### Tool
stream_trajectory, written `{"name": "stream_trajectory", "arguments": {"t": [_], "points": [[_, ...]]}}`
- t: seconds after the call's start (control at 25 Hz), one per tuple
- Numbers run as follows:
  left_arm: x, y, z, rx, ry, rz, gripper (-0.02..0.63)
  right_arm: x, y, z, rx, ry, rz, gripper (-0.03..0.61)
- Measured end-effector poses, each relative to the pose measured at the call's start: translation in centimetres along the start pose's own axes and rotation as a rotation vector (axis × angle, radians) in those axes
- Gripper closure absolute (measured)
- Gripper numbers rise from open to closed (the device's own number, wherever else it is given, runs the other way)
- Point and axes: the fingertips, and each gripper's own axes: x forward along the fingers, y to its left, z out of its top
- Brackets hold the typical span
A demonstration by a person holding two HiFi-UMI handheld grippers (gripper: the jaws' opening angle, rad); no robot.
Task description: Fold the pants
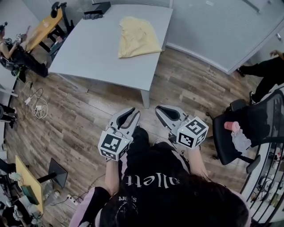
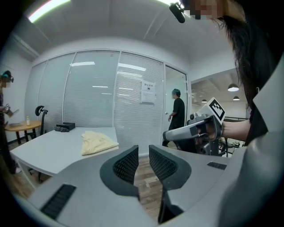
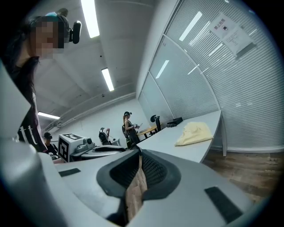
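The yellow pants (image 1: 136,37) lie folded in a loose pile on the grey table (image 1: 88,53), toward its far right side. They also show in the left gripper view (image 2: 97,142) and the right gripper view (image 3: 194,133). Both grippers are held close to the person's body over the wooden floor, well short of the table. The left gripper (image 1: 128,114) (image 2: 143,154) has a narrow gap between its jaws with nothing in it. The right gripper (image 1: 167,113) (image 3: 140,157) has its jaws together and holds nothing.
A black box (image 1: 96,9) sits at the table's far edge. A black office chair (image 1: 248,128) stands to the right, with a person (image 1: 266,71) beyond it. Another person (image 1: 17,53) sits by a yellow table at left. Cables (image 1: 37,106) lie on the floor.
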Motion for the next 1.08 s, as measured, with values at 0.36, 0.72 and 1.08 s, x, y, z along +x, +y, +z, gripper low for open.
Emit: {"name": "stream_trajectory", "arguments": {"t": [0.36,0.72,1.08], "points": [[-1.8,-2.5,-0.1,0.009,-0.015,0.018,0.522,-2.0,2.2,-0.6,-0.038,-0.005,0.036,0.546],[-3.0,-3.1,-0.1,0.005,-0.019,0.04,0.522,-2.3,3.3,-0.6,-0.052,-0.005,0.065,0.546],[-3.1,-4.0,-0.3,-0.013,-0.014,0.046,0.52,-2.9,3.3,-1.2,-0.051,0.007,0.075,0.546]]}}
